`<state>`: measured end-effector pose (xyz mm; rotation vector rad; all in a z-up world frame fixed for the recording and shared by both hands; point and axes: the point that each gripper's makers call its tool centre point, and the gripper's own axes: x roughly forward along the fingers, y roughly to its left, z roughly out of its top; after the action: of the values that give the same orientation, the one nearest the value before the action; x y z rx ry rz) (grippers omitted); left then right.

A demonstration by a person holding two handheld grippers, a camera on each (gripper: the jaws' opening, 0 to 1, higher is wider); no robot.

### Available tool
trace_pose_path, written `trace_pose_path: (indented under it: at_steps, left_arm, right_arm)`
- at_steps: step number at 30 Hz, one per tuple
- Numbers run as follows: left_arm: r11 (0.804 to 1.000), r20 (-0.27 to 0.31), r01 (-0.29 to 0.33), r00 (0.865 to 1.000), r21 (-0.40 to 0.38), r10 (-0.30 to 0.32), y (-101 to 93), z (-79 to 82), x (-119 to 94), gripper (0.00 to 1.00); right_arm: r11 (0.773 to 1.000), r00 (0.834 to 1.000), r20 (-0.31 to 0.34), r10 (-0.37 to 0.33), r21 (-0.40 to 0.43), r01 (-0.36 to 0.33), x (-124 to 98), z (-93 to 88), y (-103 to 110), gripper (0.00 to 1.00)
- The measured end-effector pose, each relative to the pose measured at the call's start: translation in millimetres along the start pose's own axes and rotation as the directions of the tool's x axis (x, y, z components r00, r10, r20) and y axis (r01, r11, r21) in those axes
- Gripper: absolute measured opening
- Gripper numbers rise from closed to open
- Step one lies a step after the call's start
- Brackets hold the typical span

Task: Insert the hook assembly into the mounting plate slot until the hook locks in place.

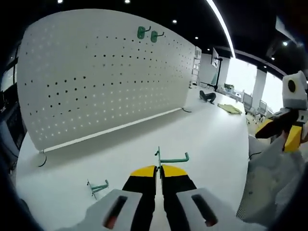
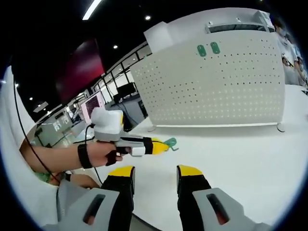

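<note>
Altogether we count four green hooks. Two hooks already hang side by side near the top of the white pegboard, which stands upright on the white counter. A third, the loose hook, lies on the counter just left of our left hand-held gripper.

The fourth is the held hook, a thin green wire piece with a short upright stem and a long arm ending in a small upturned tip. In the left gripper view its long axis runs across the picture, the tip pointing right, while the stem sits between the yellow-tipped jaws, which are pressed together on it.

In the right gripper view we see that same left hand-held gripper with a person's hand around it, well short of the pegboard, the hook poking out toward the board. Our right hand-held gripper has its jaws apart with nothing between them, hovering over the counter.
</note>
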<state>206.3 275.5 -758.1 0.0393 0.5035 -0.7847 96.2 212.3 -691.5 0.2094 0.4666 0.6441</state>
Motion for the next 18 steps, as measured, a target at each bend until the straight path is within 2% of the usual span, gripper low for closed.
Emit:
trace_pose_path:
  at_steps: [9,12,18]
  left_arm:
    - [0.999,0.071,0.053,0.996,-0.002,-0.053,-24.6,16.6,-12.8,0.04]
    - [0.997,0.101,0.079,0.992,-0.002,-0.078,-33.9,21.6,-18.1,0.04]
    - [0.990,0.136,0.137,0.982,-0.019,-0.133,-54.4,25.4,-30.9,0.04]
  right_arm:
    - [1.000,1.000,0.016,0.009,-0.002,-0.009,0.4,4.4,2.9,0.34]
    - [1.000,1.000,0.019,0.016,0.018,-0.016,0.2,3.2,4.8,0.30]
    - [0.999,0.999,0.042,0.012,0.030,-0.013,-1.0,7.8,5.5,0.29]
